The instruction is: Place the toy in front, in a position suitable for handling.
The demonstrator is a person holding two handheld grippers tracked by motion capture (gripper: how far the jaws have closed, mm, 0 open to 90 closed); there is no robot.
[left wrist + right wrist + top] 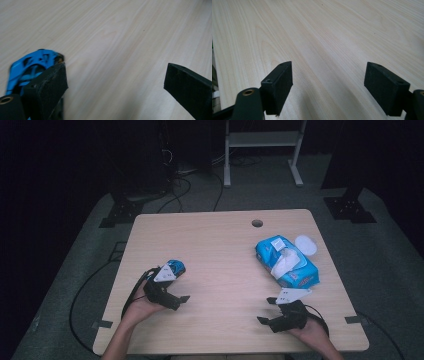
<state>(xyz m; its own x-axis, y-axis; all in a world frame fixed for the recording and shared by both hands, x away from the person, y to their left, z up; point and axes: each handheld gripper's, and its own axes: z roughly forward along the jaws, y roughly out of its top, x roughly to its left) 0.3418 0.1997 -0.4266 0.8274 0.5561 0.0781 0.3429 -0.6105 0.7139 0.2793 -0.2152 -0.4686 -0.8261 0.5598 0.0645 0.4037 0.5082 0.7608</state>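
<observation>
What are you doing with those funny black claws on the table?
A person sits at a wooden table with a two-jaw gripper in each hand. The left gripper and the right gripper both rest low near the front edge, jaws wide open, holding nothing. A blue wet wipes pack lies to the right with its lid flipped open and a wipe sticking out. Nothing touches it yet.

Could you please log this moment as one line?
left gripper: open, empty | right gripper: open, empty | wipes pack: lid open, beyond right gripper
</observation>
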